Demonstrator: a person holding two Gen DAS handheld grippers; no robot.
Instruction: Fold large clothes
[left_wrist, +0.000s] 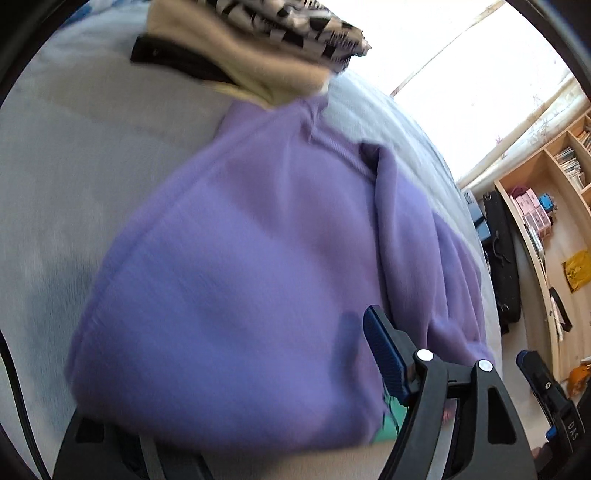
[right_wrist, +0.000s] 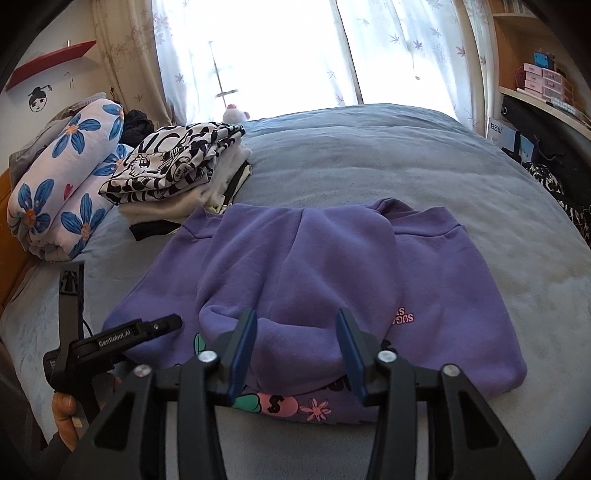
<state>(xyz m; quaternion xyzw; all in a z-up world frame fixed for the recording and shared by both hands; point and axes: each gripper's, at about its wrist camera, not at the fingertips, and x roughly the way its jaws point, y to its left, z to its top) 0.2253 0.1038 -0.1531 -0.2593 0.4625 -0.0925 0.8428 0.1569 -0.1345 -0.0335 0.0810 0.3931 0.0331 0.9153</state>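
Grey bedspread (right_wrist: 369, 166), purple hoodie (right_wrist: 295, 266) beside stacked clothes (right_wrist: 173, 170).

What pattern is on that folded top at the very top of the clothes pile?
The folded top has a black-and-white cartoon print, clearest in the right wrist view.

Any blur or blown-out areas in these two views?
Left wrist: motion blur smears the purple hoodie and the folded clothes stack; the window is overexposed. Right wrist: sharp on the hoodie; the backlit window behind the curtains is washed out; fisheye bends the bed.
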